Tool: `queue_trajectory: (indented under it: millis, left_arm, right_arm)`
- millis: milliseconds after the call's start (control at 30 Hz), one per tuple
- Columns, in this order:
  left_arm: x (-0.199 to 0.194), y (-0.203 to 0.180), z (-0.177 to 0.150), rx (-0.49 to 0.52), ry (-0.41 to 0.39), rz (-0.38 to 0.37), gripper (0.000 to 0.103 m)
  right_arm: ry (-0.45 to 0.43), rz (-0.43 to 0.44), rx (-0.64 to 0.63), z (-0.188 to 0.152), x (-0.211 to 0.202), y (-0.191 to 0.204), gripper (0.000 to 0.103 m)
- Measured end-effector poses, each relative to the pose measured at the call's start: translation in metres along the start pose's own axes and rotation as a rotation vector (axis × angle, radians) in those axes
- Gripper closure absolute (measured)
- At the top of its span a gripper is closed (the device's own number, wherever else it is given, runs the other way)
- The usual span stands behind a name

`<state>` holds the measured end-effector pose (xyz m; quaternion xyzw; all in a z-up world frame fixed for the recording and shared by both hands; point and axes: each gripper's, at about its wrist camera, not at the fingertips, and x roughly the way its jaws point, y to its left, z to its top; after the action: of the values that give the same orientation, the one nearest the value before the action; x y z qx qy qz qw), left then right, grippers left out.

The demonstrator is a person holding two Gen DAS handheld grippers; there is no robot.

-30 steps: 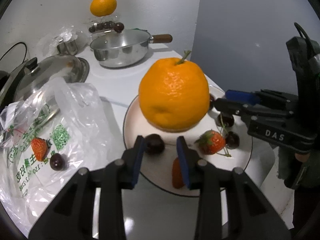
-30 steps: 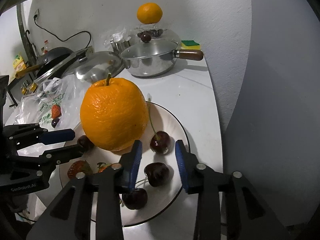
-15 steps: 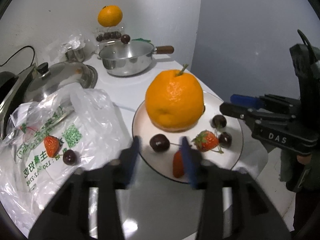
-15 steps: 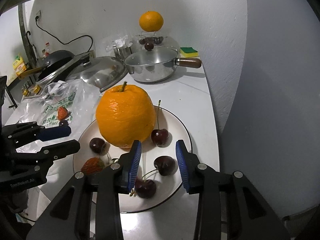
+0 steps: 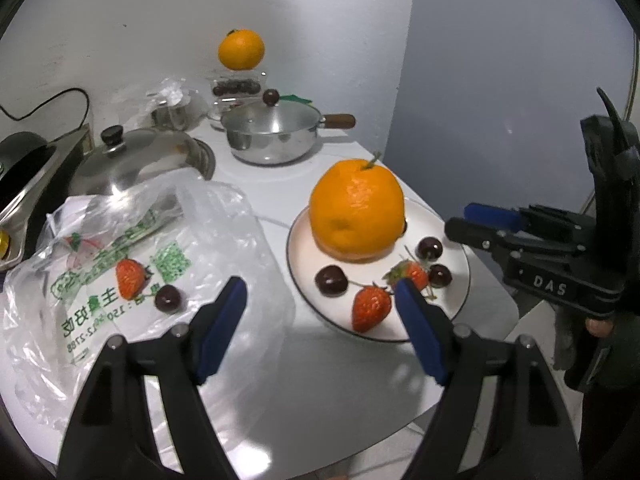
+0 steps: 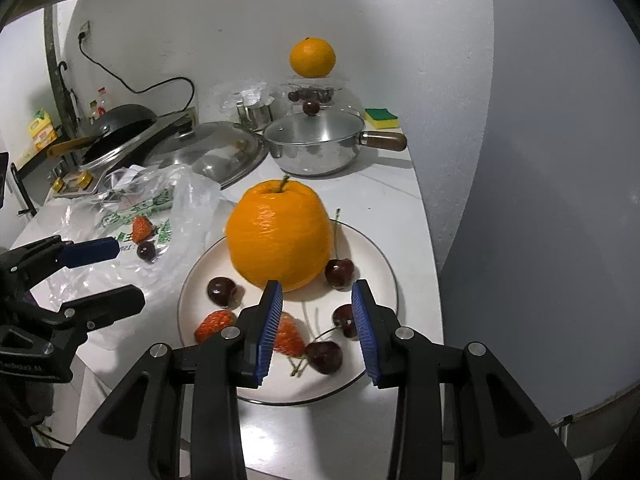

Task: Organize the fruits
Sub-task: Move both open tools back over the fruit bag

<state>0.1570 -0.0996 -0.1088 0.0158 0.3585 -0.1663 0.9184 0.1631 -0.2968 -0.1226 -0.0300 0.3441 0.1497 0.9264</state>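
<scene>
While the left gripper [image 5: 320,300] hangs over the counter with its jaws opening and nothing between them, a clear plastic bag [image 5: 120,248] lies at the left; one strawberry [image 5: 130,278] and one cherry [image 5: 168,298] rest on it. Right of the bag stands a white plate [image 6: 384,276]; it carries one large orange [image 6: 280,236], two strawberries [image 6: 214,325] and four cherries [image 6: 339,273]. Behind, a steel pan [image 6: 316,148] sits with a cherry [image 6: 311,107] above its rim; a second orange [image 6: 312,57] tops a clear box of dark fruit. Above the plate's near edge, the right gripper [image 6: 318,330] holds nothing, its jaws a little apart.
</scene>
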Motion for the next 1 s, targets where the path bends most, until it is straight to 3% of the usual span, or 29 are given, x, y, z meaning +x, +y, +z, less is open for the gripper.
queue_trajectory:
  millis: [1000]
  left_arm:
    - [-0.054,0.080,-0.042,-0.125,-0.040,0.106,0.025]
  right_arm:
    - [0.004,0.089,-0.118,0.008,0.009,0.100,0.063]
